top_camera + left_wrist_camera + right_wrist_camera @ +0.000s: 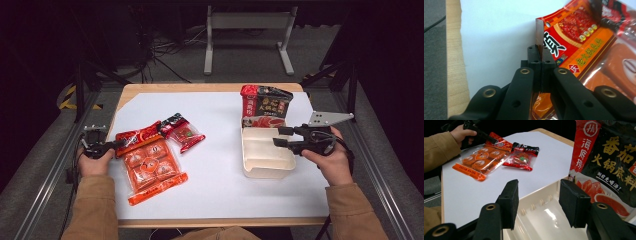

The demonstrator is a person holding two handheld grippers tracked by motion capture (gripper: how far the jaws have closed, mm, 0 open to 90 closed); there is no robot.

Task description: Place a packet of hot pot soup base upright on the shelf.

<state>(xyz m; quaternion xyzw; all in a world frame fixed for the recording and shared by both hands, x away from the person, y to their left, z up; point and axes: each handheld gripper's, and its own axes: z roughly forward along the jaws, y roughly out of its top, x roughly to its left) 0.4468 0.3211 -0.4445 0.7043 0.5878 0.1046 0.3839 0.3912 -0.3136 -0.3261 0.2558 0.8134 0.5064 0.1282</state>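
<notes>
A large orange-red snack packet (150, 162) lies at the left of the white mat. My left gripper (119, 144) is shut on its upper left corner. In the left gripper view the pads (541, 53) pinch the packet's upturned edge (574, 42). A small red and black packet (182, 132) rests against the big one. At the right sits a cream plastic tray (262, 160), with a dark sauce pouch (265, 105) standing at its far end. My right gripper (280, 136) stands open over the tray's right rim, nothing between its fingers. In the right gripper view my right gripper (539, 202) hovers above the tray (549, 220).
A white mat (220, 185) covers most of the wooden table (150, 88). Metal rails run along both sides of the table. A grey stand (247, 22) is on the floor behind it. The right gripper view shows both packets (484, 157) and the pouch (609, 162).
</notes>
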